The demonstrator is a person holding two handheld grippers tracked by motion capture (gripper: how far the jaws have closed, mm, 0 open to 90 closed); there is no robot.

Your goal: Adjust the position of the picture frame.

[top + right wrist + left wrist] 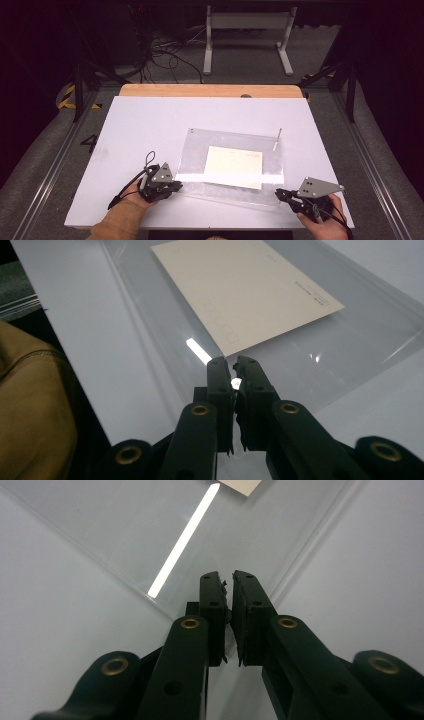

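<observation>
Both tongs pinched at the near corners of a clear sleeve holding a cream card.

The left tongs (176, 186) sit at the sleeve's 7 o'clock corner and the right tongs (280, 194) at its 5 o'clock corner; in each gripper view the jaws stand almost together with a sliver of gap, seemingly clenched on the edge of the clear plastic sleeve (195, 150), though the film is too thin to be sure. The cream card (234, 166) lies in the sleeve's middle, slightly toward 6 o'clock. Risk, as I judge it: the slick film could slip from either bite if the hands pull unevenly, and tilting could slide the card out. A thin pen-like stick (276, 139) at the sleeve's 1 o'clock corner could be knocked away. The white bench (135, 125) has a wood strip at 12 o'clock; beyond, grey floor, tangled cables (165, 52), and a white frame (247, 30) in a dark room.
</observation>
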